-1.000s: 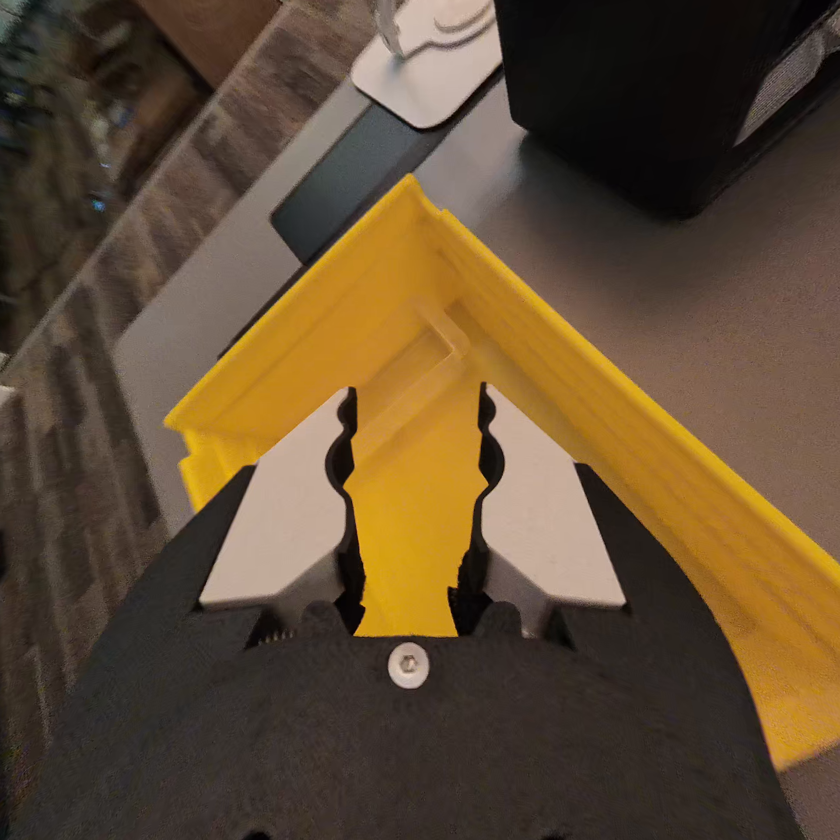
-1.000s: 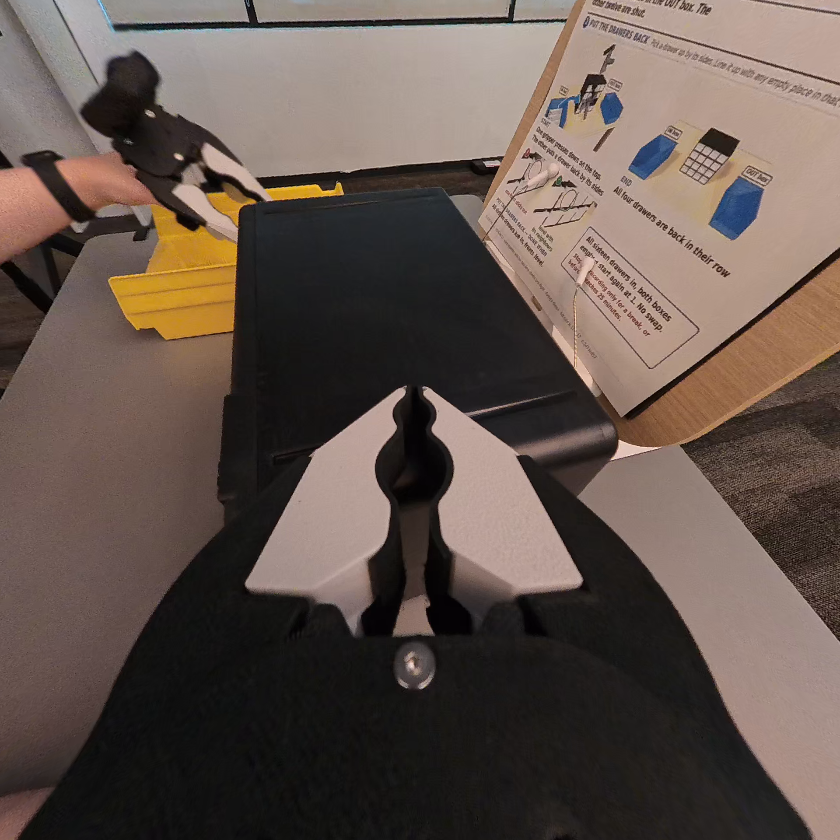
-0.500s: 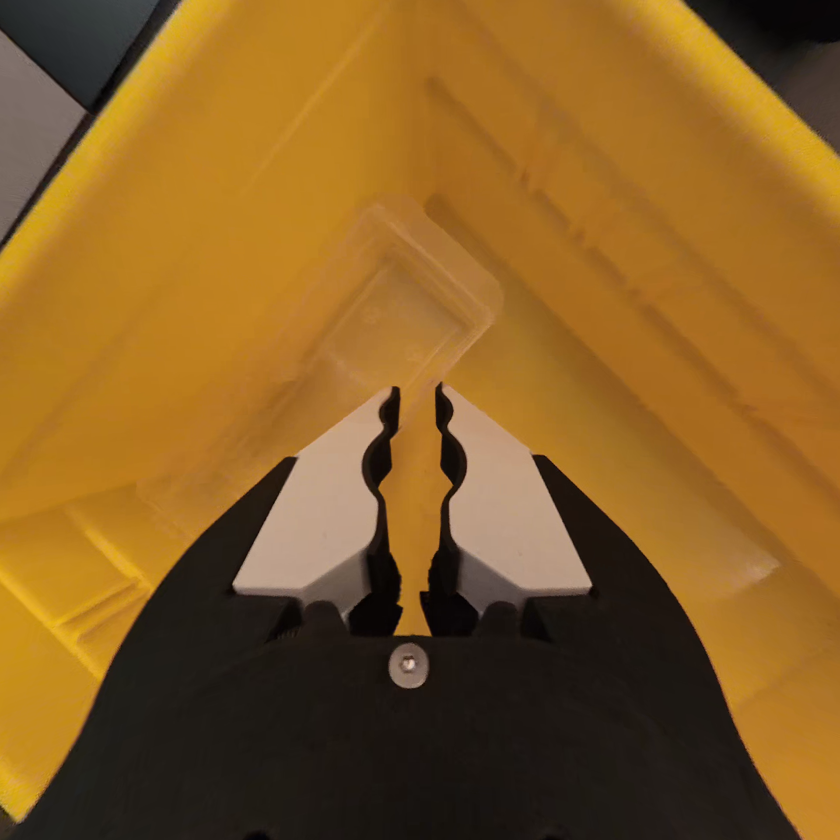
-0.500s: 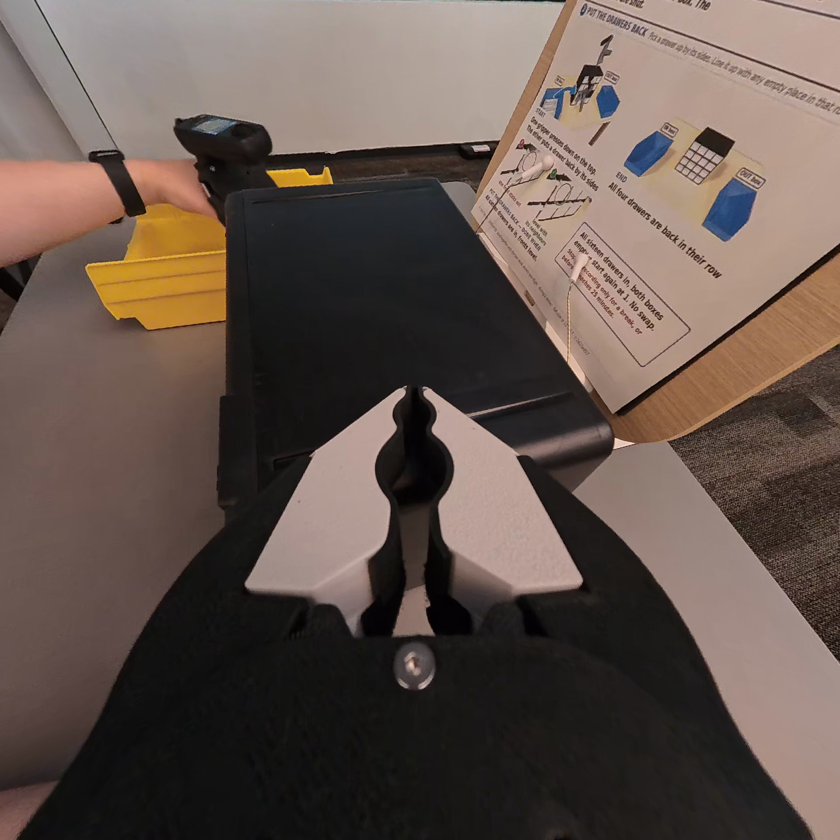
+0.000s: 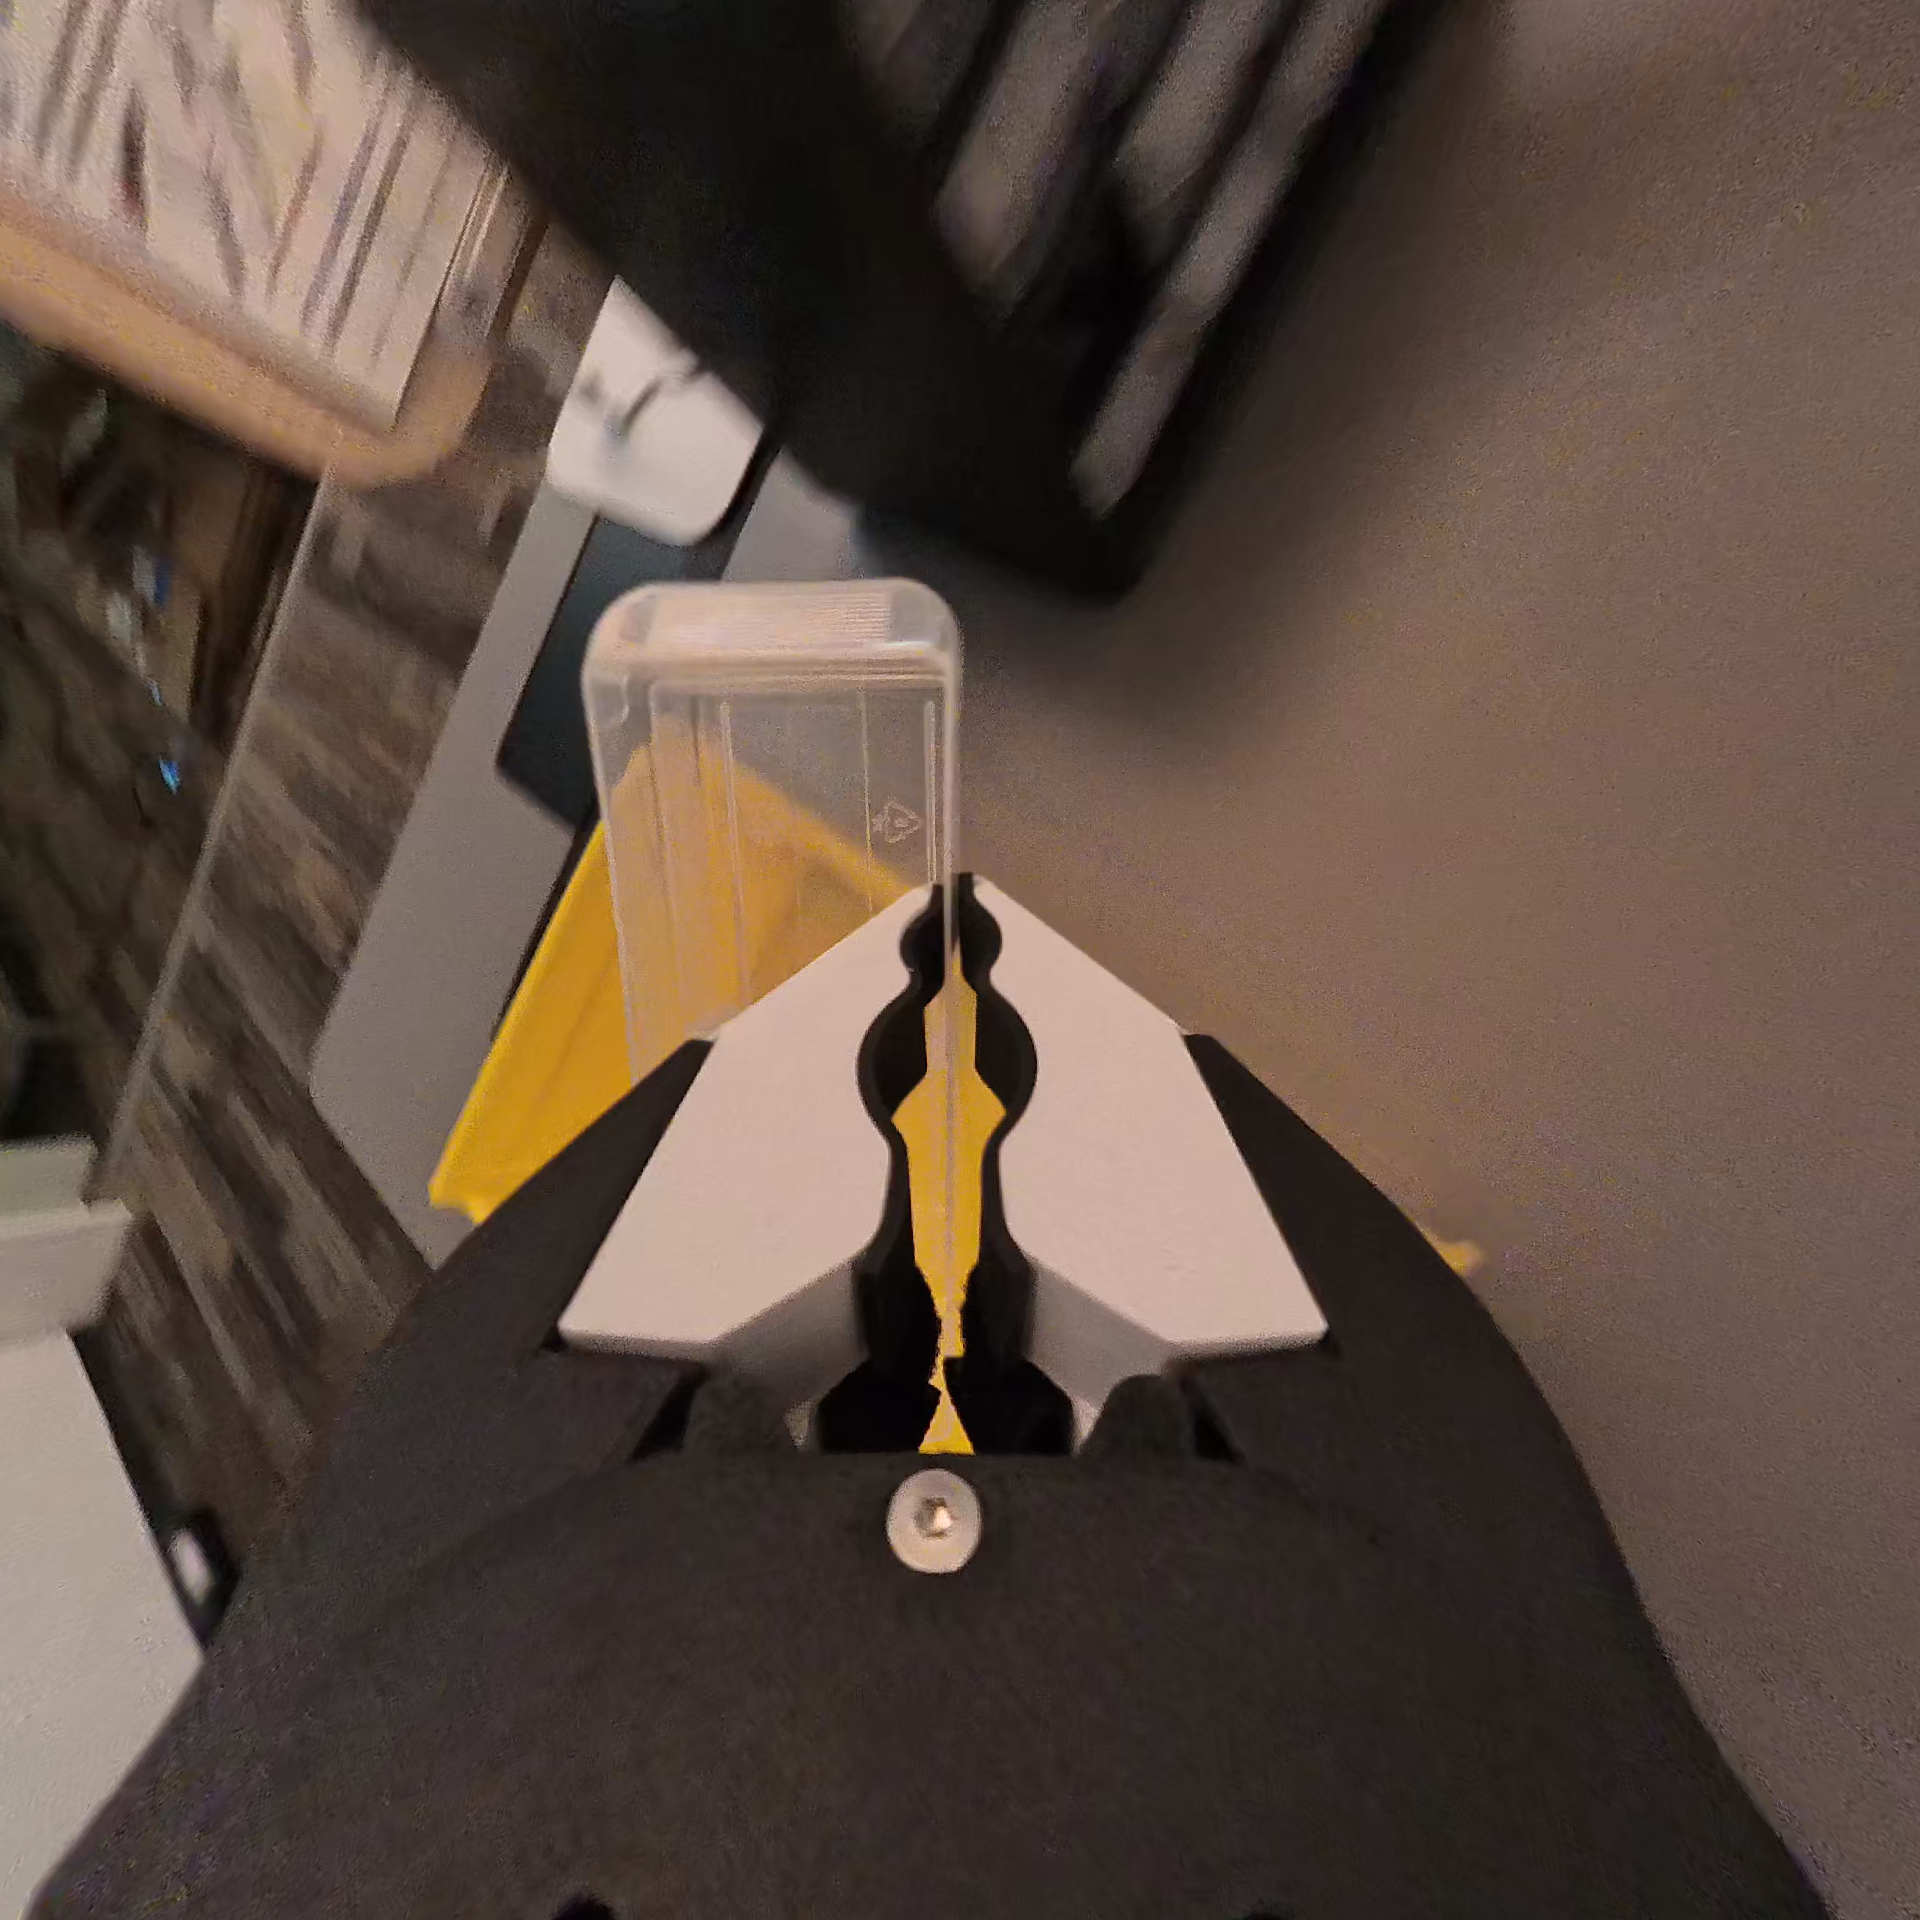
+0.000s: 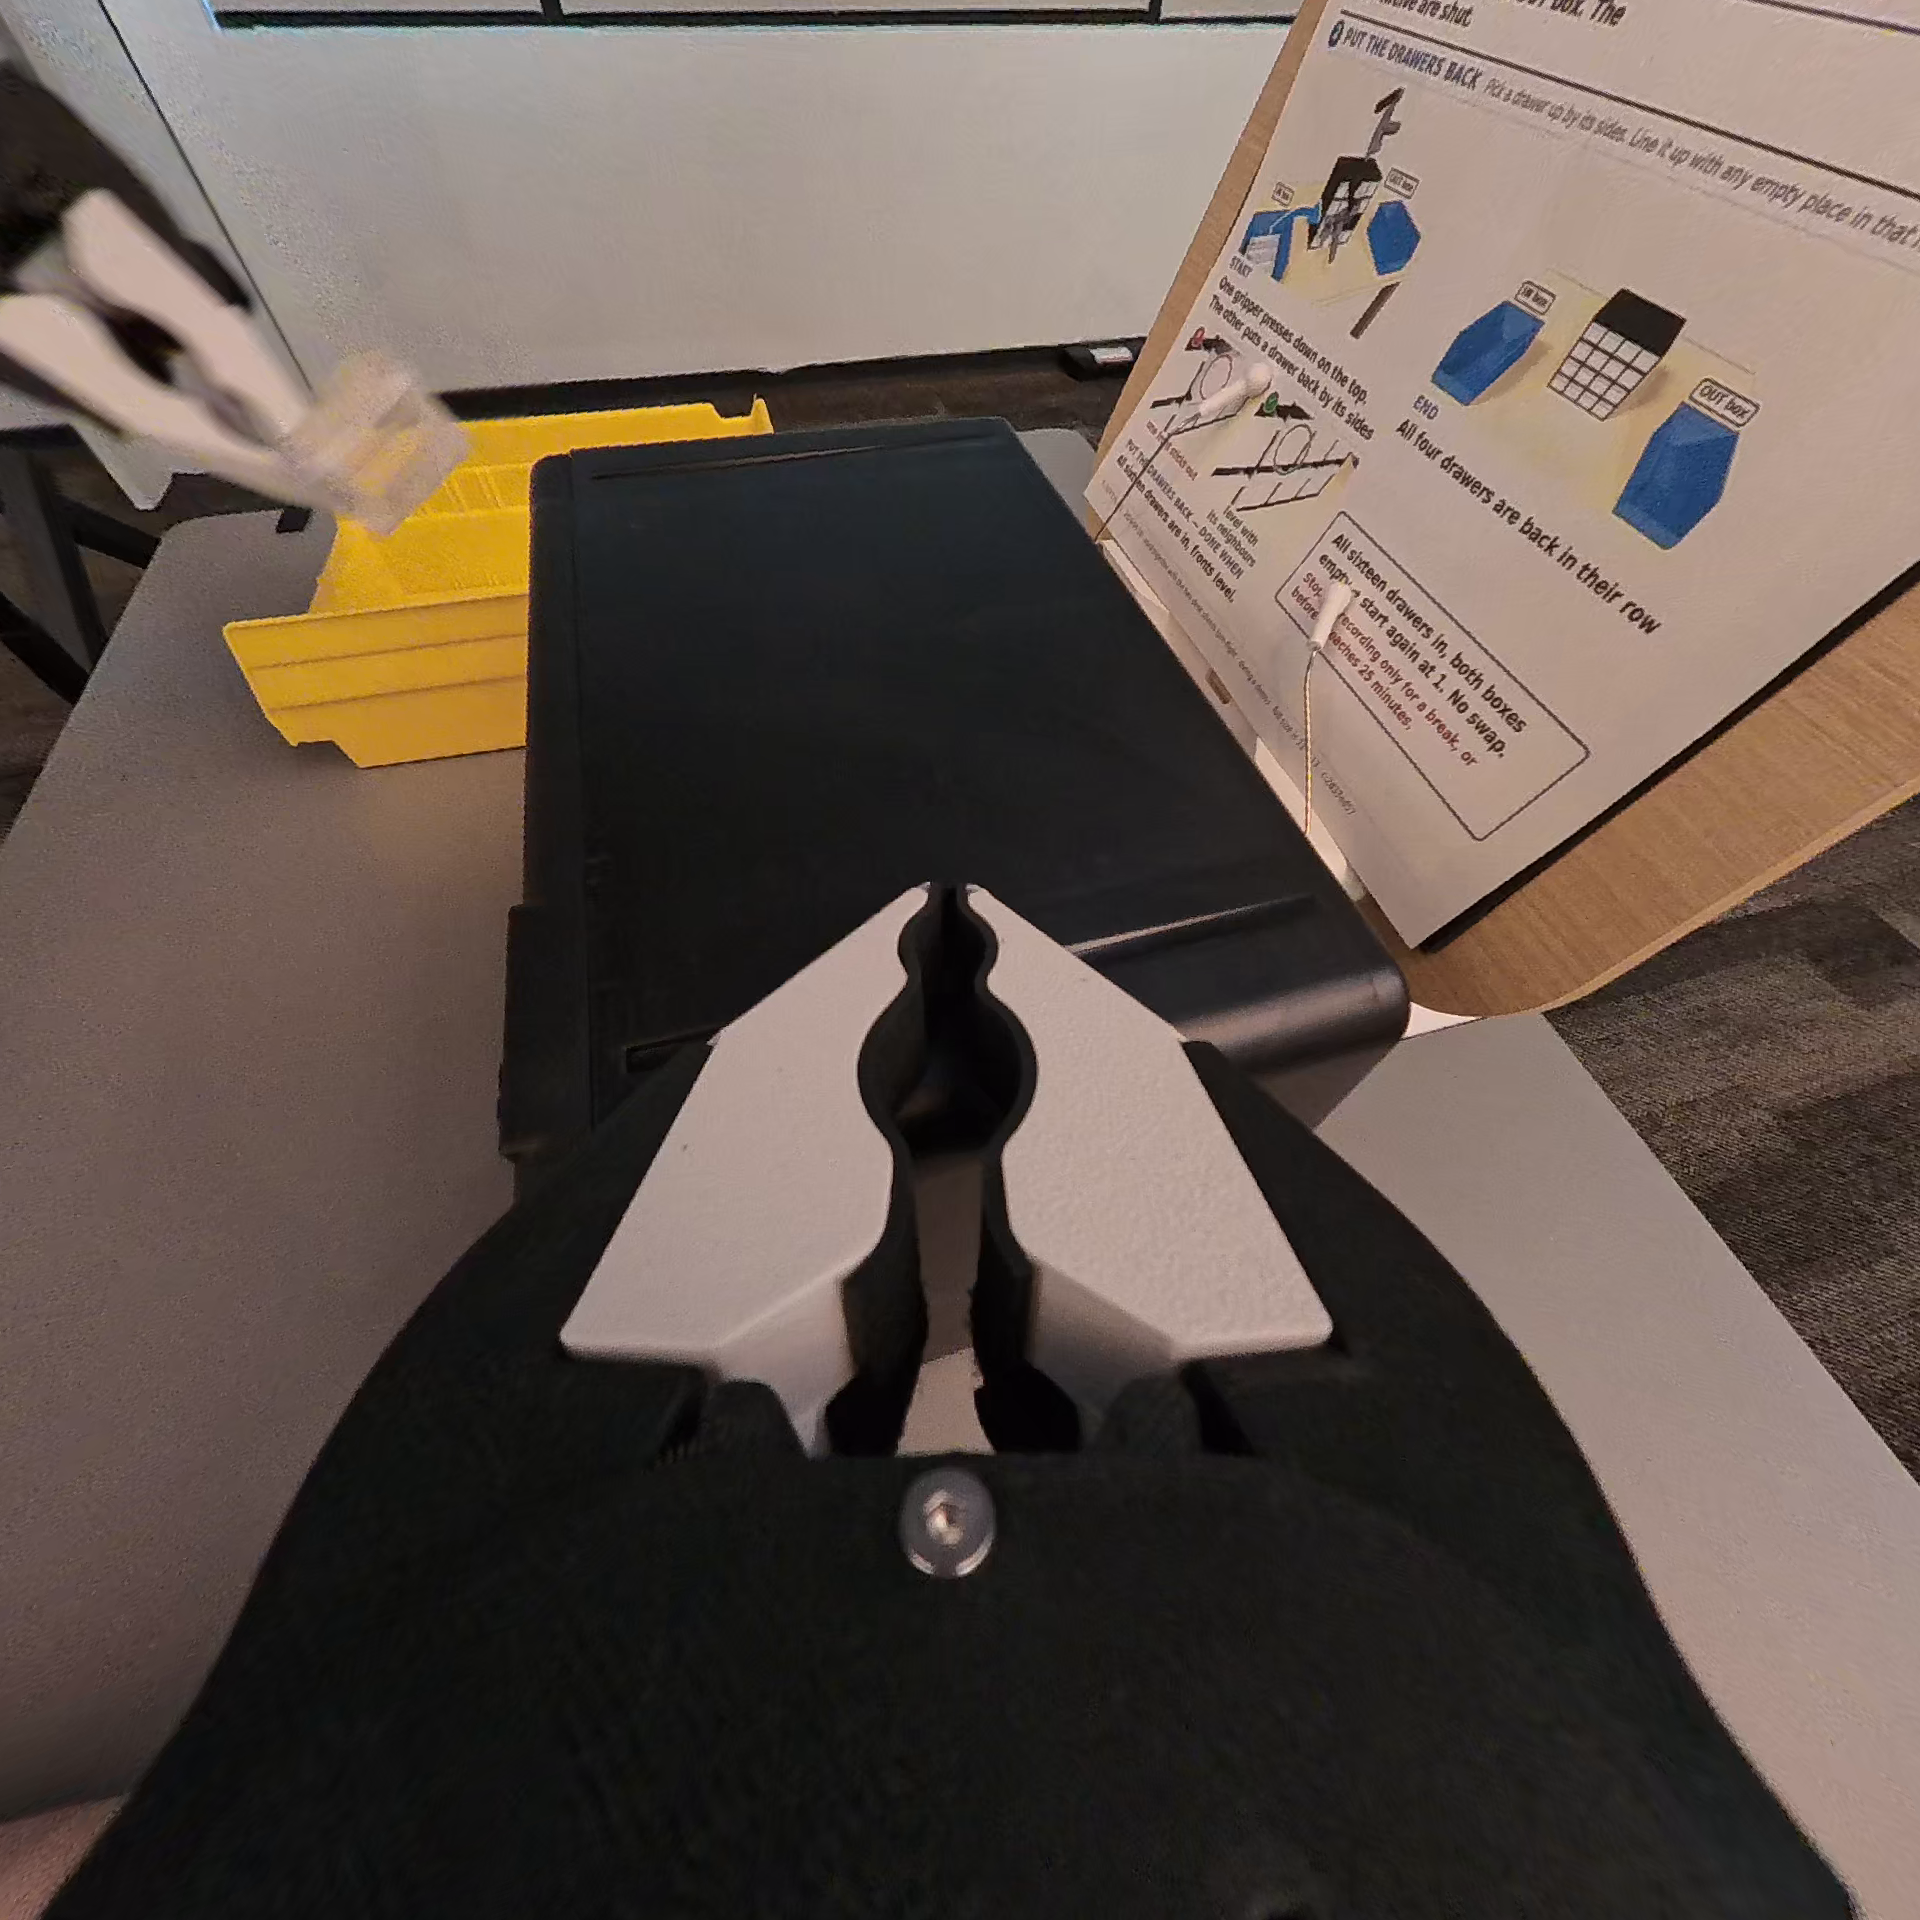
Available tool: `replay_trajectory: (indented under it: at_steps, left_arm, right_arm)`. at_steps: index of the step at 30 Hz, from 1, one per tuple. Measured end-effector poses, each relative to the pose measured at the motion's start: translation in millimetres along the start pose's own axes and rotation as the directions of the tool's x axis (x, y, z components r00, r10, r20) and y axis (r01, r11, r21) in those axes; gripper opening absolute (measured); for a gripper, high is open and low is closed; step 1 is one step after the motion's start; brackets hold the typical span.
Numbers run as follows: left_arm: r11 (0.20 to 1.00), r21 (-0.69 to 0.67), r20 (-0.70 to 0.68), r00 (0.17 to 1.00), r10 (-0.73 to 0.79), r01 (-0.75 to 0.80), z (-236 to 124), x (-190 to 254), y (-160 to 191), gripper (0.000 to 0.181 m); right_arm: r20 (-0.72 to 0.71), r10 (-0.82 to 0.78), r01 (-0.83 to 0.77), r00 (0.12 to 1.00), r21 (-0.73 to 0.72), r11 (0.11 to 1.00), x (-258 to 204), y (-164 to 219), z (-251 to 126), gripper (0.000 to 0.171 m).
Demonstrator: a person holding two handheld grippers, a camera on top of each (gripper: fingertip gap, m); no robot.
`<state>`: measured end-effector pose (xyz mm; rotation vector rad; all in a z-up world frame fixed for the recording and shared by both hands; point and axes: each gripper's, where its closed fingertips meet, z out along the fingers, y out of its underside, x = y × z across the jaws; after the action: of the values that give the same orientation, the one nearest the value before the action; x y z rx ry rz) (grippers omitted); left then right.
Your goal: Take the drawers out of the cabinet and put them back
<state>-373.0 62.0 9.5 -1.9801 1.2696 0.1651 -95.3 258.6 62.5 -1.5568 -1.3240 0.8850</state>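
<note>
My left gripper [image 5: 951,894] is shut on one side wall of a small clear plastic drawer [image 5: 774,790] and holds it in the air above the yellow bin [image 5: 540,1081]. The black cabinet [image 5: 935,260] is blurred at the top of that view. In the right wrist view the left gripper [image 6: 260,426] holds the clear drawer [image 6: 384,447] above the yellow bin [image 6: 416,644], left of the black cabinet [image 6: 883,707]. My right gripper [image 6: 948,894] is shut and empty, resting at the near end of the cabinet's top.
The grey table [image 6: 229,987] carries the cabinet and bin. An instruction board [image 6: 1558,416] on a wooden stand leans at the right of the cabinet. A white stand base [image 5: 655,436] lies behind the bin. Carpet floor [image 6: 1766,987] lies past the table's right edge.
My left gripper went down into the yellow bin, closed on the clear drawer, and has lifted it out above the bin. My right gripper has stayed shut on the cabinet top.
</note>
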Motion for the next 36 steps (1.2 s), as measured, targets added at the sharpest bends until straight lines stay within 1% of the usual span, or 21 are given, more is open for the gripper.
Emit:
replay_trajectory:
  at_steps: [1, 3, 5, 6, 9, 11, 13, 16, 19, 21, 22, 24, 25, 26, 28, 29, 32, 36]
  left_arm:
    - [0.997, 0.015, -0.033, 0.997, 0.071, -0.071, 0, 23, -22, 0.000]
    - [0.976, 0.005, -0.134, 0.968, 0.214, -0.216, 10, 79, -50, 0.000]
    - [0.939, 0.007, -0.230, 0.914, 0.335, -0.343, 29, 131, -63, 0.000]
    - [0.925, 0.017, -0.276, 0.887, 0.369, -0.379, 40, 154, -65, 0.000]
    - [0.918, 0.044, -0.436, 0.819, 0.373, -0.394, 68, 210, -67, 0.000]
    - [0.900, 0.035, -0.497, 0.774, 0.392, -0.434, 83, 230, -64, 0.000]
    - [0.880, 0.036, -0.503, 0.752, 0.426, -0.474, 94, 235, -64, 0.000]
    - [0.891, 0.028, -0.554, 0.735, 0.391, -0.454, 100, 241, -65, 0.000]
    - [0.892, -0.008, -0.562, 0.740, 0.369, -0.451, 106, 239, -57, 0.001]
    - [0.900, -0.005, -0.540, 0.759, 0.365, -0.436, 108, 237, -56, 0.004]
    - [0.906, -0.004, -0.512, 0.779, 0.362, -0.423, 109, 234, -58, 0.015]
    - [0.923, -0.020, -0.449, 0.829, 0.335, -0.384, 108, 225, -60, 0.041]
    - [0.933, -0.036, -0.417, 0.854, 0.312, -0.358, 106, 220, -59, 0.049]
    - [0.944, -0.049, -0.386, 0.878, 0.284, -0.327, 103, 214, -58, 0.061]
    - [0.964, -0.049, -0.314, 0.920, 0.234, -0.261, 96, 203, -55, 0.072]
    - [0.970, -0.047, -0.270, 0.938, 0.219, -0.240, 93, 196, -52, 0.075]
    - [0.974, -0.074, -0.145, 0.969, 0.201, -0.213, 89, 174, -37, 0.070]
    - [0.975, -0.123, -0.039, 0.983, 0.181, -0.185, 94, 144, -19, 0.070]
  right_arm:
    - [0.002, 0.001, -0.001, 1.000, 0.002, 1.000, 0, 0, 0, 0.000]
    - [0.001, 0.000, 0.000, 1.000, 0.002, 1.000, 0, 0, 0, 0.000]
    - [-0.004, -0.008, 0.008, 1.000, 0.000, 1.000, 0, 0, 0, 0.000]
    - [-0.006, -0.011, 0.011, 1.000, -0.002, 1.000, 0, 0, 0, 0.000]
    - [-0.008, -0.013, 0.013, 1.000, -0.002, 1.000, 0, 0, 0, 0.000]
    - [-0.012, -0.017, 0.017, 1.000, -0.004, 1.000, 0, 0, 0, 0.000]
    - [-0.018, -0.023, 0.023, 1.000, -0.008, 1.000, 0, 0, 0, 0.000]
    - [-0.022, -0.030, 0.030, 0.999, -0.011, 0.999, 0, 0, 0, 0.000]
    - [-0.016, -0.026, 0.026, 1.000, -0.008, 1.000, 0, 0, 0, 0.000]
    - [-0.014, -0.031, 0.031, 0.999, -0.007, 0.999, 0, 0, 0, 0.000]
    - [-0.012, -0.031, 0.031, 0.999, -0.006, 0.999, 0, 0, 0, 0.000]
    - [-0.008, -0.029, 0.029, 1.000, -0.004, 1.000, 0, 0, 0, 0.000]
    - [-0.007, -0.031, 0.031, 1.000, -0.003, 1.000, 0, 0, 0, 0.000]
    - [-0.006, -0.031, 0.031, 0.999, -0.002, 1.000, 0, 0, 0, 0.000]
    - [-0.003, -0.030, 0.030, 1.000, 0.000, 1.000, 0, 0, 0, 0.000]
    - [-0.002, -0.031, 0.031, 1.000, 0.000, 1.000, 0, 0, 0, 0.000]
    - [-0.002, -0.033, 0.033, 0.999, -0.002, 0.999, 0, 0, 0, 0.000]
    - [-0.005, -0.031, 0.031, 0.999, -0.001, 1.000, 0, 0, 0, 0.000]
